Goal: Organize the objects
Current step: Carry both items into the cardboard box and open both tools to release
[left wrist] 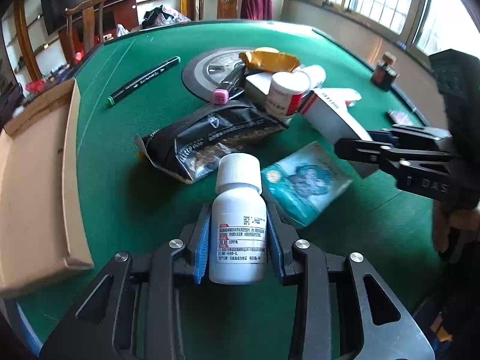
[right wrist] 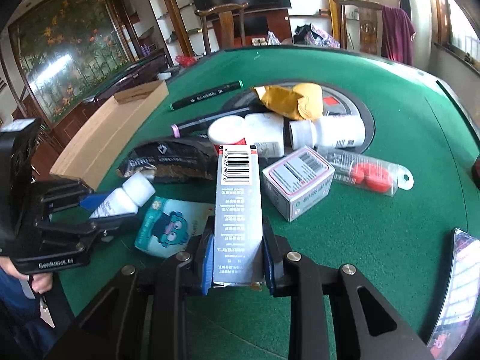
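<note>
My left gripper (left wrist: 240, 211) is shut on a white pill bottle (left wrist: 238, 234) with a screw cap, held upright just above the green table (left wrist: 120, 198). In the right wrist view the same bottle (right wrist: 126, 198) sits in the left gripper (right wrist: 100, 207) at the left. My right gripper (right wrist: 237, 225) is shut on a long white carton (right wrist: 238, 186) with a barcode, lifted over the clutter. The left wrist view shows that carton (left wrist: 330, 114) sticking out of the right gripper (left wrist: 372, 147).
An open cardboard box (left wrist: 39, 180) stands at the table's left edge. Mid-table lie a black pouch (left wrist: 210, 138), a teal tissue pack (left wrist: 306, 180), two markers (left wrist: 144, 81), white bottles (right wrist: 327, 132), a small carton (right wrist: 297, 183), a red blister pack (right wrist: 369, 174) and a yellow packet (right wrist: 291, 97).
</note>
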A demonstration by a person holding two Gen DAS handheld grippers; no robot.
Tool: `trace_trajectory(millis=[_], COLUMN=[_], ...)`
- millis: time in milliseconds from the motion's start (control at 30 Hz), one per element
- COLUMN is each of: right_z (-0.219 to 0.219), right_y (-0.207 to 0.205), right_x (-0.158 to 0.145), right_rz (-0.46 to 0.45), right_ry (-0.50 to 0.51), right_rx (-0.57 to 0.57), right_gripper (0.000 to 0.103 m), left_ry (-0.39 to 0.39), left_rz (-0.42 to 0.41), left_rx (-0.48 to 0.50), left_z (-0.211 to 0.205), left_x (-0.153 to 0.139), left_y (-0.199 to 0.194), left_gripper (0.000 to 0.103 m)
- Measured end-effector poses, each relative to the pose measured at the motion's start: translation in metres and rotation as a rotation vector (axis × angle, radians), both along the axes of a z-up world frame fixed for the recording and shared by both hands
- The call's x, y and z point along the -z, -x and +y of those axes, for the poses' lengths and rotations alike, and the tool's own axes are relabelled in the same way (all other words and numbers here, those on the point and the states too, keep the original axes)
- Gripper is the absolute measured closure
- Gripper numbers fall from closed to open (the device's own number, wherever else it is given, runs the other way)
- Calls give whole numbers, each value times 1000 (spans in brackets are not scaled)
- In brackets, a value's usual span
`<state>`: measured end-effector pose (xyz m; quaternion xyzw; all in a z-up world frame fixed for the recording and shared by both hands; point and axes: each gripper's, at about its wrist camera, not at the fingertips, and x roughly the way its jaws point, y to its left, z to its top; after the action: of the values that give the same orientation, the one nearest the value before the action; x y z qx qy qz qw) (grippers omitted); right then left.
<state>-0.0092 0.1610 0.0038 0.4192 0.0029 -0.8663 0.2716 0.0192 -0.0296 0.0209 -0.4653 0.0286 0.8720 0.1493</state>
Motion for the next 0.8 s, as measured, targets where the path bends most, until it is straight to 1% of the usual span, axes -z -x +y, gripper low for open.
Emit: trace_trajectory(millis=[167,400,600,800], right_z=[1,-6,-31,-62], right_y=[-3,-10,-12,-14], right_x=[-9,-20,-21,-23], right_rz=[20,29,14,-1], right_ry=[42,119,144,146], right_rx=[27,75,52,10], right_gripper=[77,77,77,77], left_ry=[-20,-46,-70,-101], left_rz=[34,53,65,90], left_rx=[-14,-34,-66,-124], left_z=[-4,-14,-35,-64], left_x=[-5,-13,-20,-32], left_y=[-6,-10,-14,-18], left_gripper=[69,69,69,69])
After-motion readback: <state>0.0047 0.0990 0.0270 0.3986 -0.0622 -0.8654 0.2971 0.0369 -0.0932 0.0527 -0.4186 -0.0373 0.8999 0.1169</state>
